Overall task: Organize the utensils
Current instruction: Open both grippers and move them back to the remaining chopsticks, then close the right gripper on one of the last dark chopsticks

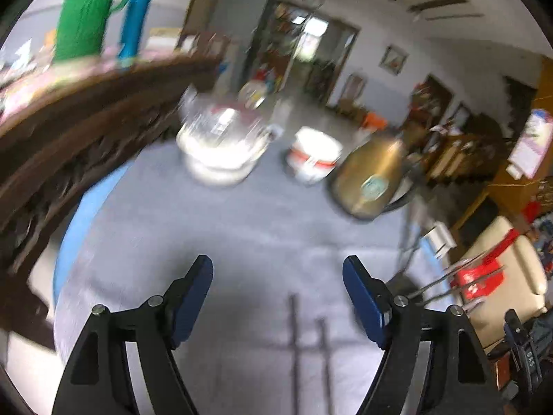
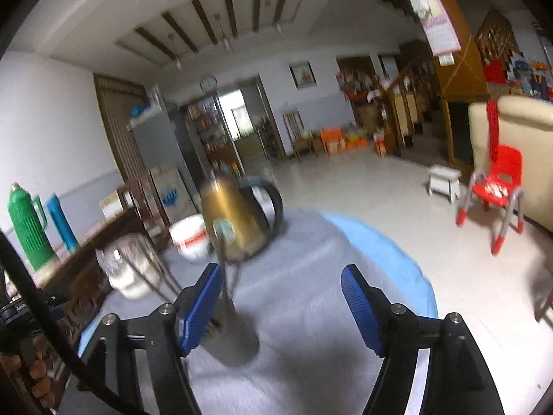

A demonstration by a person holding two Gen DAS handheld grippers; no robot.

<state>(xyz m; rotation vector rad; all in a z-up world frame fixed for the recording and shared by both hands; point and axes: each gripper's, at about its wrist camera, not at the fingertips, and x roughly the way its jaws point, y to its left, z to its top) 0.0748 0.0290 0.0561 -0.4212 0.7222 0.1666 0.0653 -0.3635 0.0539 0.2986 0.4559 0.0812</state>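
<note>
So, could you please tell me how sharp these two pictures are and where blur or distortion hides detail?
Left wrist view: heavy motion smear over the glass jar, the gold kettle and the shelf; the left tool stays crisp, with thin shadows on the grey cloth. Right wrist view: room sharper, yet the utensil holder beside the right tool is smeared; fisheye bends the ceiling beams.

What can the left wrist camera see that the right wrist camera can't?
Only the left wrist view shows two thin dark sticks lying on the grey cloth near the left gripper.

Only the right wrist view shows the wall clock, plus a holder with upright utensils by the right gripper.

Both show the gold kettle, white bucket, green flask, red chair, and open, empty jaws.
</note>
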